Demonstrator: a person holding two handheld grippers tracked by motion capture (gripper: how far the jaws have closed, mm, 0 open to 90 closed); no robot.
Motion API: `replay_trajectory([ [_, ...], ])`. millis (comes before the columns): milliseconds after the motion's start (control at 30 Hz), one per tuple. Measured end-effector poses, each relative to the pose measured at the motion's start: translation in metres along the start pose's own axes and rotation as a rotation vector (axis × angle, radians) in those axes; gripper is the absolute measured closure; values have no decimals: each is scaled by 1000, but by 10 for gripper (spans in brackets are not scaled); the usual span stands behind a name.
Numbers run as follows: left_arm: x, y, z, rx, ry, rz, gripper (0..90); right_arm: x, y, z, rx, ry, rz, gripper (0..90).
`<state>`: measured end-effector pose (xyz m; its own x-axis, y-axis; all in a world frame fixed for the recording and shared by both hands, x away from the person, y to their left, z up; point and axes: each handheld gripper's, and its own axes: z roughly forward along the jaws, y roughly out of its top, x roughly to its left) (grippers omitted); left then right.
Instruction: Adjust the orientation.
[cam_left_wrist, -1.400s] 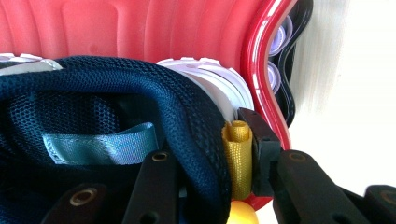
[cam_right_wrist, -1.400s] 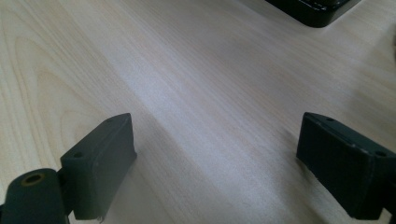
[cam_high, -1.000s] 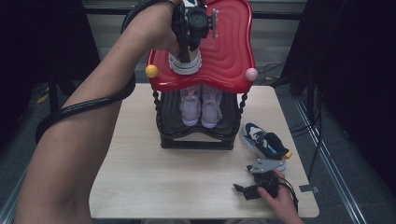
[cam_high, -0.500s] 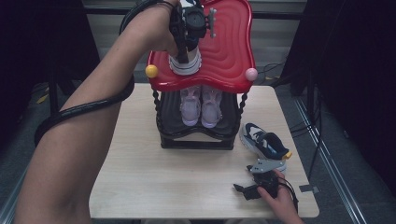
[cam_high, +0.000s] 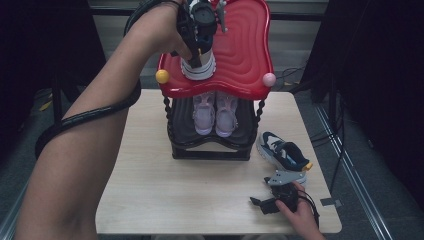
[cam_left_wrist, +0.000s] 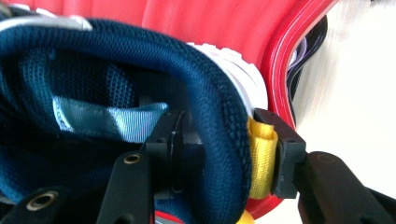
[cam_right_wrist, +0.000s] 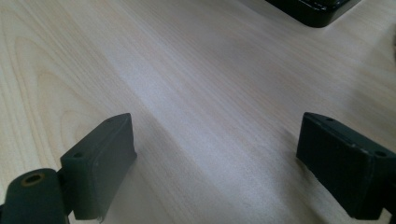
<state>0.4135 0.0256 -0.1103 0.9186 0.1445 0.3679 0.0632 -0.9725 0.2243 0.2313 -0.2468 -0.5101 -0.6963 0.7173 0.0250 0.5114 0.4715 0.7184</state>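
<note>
You are holding the left claw (cam_high: 200, 52) at the heel of a navy sneaker (cam_high: 199, 67) that is standing on the red top shelf (cam_high: 245, 55) of the shoe rack (cam_high: 210, 145). In the left gripper view, one jaw is sitting inside the padded navy collar (cam_left_wrist: 219, 116) and the other jaw is outside, against the yellow heel loop (cam_left_wrist: 260, 158). The jaws have just been opening, so the heel is lying between them, but the pads are looking loosened and not pressing; I judge that you are letting the shoe go because its white sole is already resting on the shelf.

Below this claw, on the lower black shelf, a pair of pale lilac sneakers (cam_high: 215, 112) is standing side by side with toes toward you, which is probably showing how the shelf above should look when it is finished.

Your right claw (cam_high: 267, 204) is resting low over the desk (cam_high: 165, 190) with its jaws spread wide and nothing between them; the right gripper view is showing bare wood there. Just beyond this claw, near the foot of the rack, the matching navy and white sneaker (cam_high: 282, 155) is lying on the desk, and it seems the right claw is waiting beside it to pick it up.
</note>
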Motion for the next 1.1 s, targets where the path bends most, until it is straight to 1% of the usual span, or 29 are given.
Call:
replay_trajectory([
  [33, 0, 0, 0, -2, 0, -19, 513, 0, 0, 0, 0, 0, 0, 106],
  [67, 1, -1, 0, 1, -6, -30, 487, 0, 0, 0, 0, 0, 0, 106],
  [167, 0, -1, 1, -7, -21, -66, 456, 0, 0, 0, 2, -1, 3, 106],
  [200, -1, -2, 1, -11, -26, -88, 445, 0, 0, 0, 1, -1, 2, 106],
  [233, 0, -2, 1, -14, -25, -91, 429, 0, 0, 0, 1, -2, 2, 106],
  [300, 0, -2, 0, -23, -37, -117, 410, 0, 0, 0, 2, -2, 2, 106],
  [333, 0, -2, 0, -29, -35, -116, 401, 0, 0, 0, 2, -2, 2, 106],
  [367, 0, -2, 0, -31, -32, -124, 396, 0, 0, 0, 2, -1, 2, 106],
  [433, -1, -2, -1, -24, -32, -123, 384, 0, 0, 0, 2, -2, 2, 106],
  [567, -2, -2, -2, -33, -30, -158, 357, 0, 0, 0, 2, -2, 2, 106],
  [633, -2, -2, -4, -28, -36, -171, 350, 0, 0, 0, 0, 0, 0, 106],
  [733, -3, -2, -5, -39, -36, -197, 326, 0, 0, 0, 2, -2, 2, 106],
  [800, -2, -2, -7, -33, -37, -211, 319, 0, 0, 0, 2, -2, 2, 106],
  [833, -3, -2, -7, -40, -37, -221, 318, 0, 0, 0, 1, -2, 2, 106],
  [867, -3, -2, -8, -44, -34, -225, 317, 0, 0, 0, 2, -2, 2, 106],
  [933, -3, -2, -10, -42, -33, -219, 308, 0, 0, 0, 2, -2, 2, 106],
  [1033, -4, -3, -12, -53, -26, -240, 301, 0, 0, 0, -1, -2, 2, 106],
  [1100, -4, -3, -14, -51, -33, -249, 292, 0, 0, 0, 0, -2, 2, 106],
])
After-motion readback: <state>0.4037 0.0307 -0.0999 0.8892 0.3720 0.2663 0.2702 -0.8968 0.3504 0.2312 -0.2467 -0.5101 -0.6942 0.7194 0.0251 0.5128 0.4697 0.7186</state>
